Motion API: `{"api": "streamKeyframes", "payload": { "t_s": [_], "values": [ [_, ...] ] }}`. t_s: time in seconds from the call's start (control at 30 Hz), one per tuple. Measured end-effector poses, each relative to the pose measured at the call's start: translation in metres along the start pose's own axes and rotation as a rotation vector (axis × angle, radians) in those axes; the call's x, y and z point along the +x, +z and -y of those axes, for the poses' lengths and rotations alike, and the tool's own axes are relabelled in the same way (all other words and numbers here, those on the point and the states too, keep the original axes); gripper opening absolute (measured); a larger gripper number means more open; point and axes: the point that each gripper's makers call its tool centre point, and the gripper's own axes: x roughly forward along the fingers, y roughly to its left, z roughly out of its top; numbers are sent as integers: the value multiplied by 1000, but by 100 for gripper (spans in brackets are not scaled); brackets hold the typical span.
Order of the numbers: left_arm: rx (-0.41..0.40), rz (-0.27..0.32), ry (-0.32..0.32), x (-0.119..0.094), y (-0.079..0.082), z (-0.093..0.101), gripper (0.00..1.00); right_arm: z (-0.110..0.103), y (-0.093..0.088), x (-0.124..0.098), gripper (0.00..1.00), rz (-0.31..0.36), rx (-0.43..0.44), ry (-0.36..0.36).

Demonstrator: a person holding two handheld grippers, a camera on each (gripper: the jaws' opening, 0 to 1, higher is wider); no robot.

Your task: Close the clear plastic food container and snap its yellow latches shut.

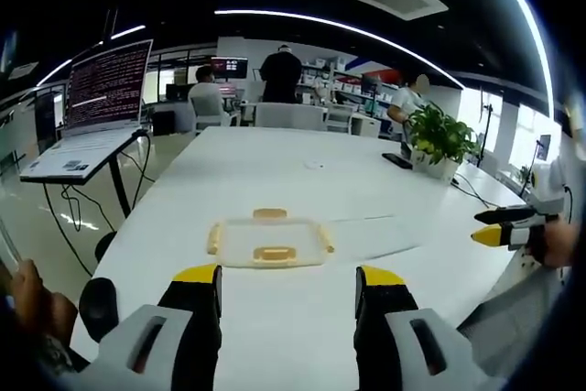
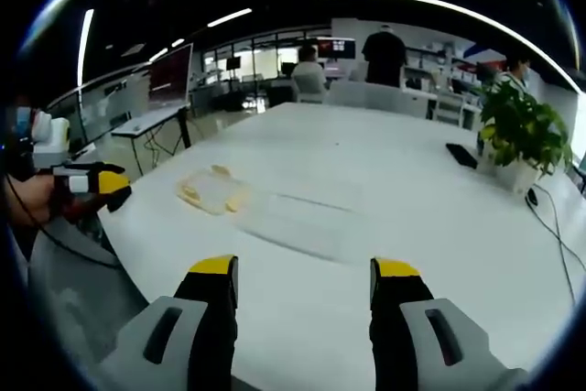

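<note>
A clear plastic container [image 1: 270,240] with yellow latches on its sides rests on the white table [image 1: 275,162], just ahead of my left gripper [image 1: 288,276], whose jaws stand open and apart from it. In the right gripper view the container [image 2: 212,191] lies far left. A flat clear piece [image 2: 298,222] lies beside it; this piece [image 1: 375,233] looks faint, and I cannot tell if it is the lid. My right gripper [image 2: 307,267] hangs open over the table's near edge. Each gripper shows at the other view's edge, the right [image 1: 499,226] and the left [image 2: 96,185], each held by a hand.
A laptop [image 1: 101,98] stands on a raised stand left of the table. A potted plant [image 2: 522,130], a dark flat device [image 2: 462,155] and a cable [image 2: 549,217] sit at the table's far right. People and chairs are at the far end.
</note>
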Motion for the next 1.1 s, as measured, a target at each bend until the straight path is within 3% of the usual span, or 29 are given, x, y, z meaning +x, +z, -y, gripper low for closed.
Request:
{"api": "streamKeyframes", "payload": {
  "t_s": [1.1],
  "values": [
    [31,-30,-10,3,-5,5,54,-3,-5,2,54,-30,-28,9]
  ]
}}
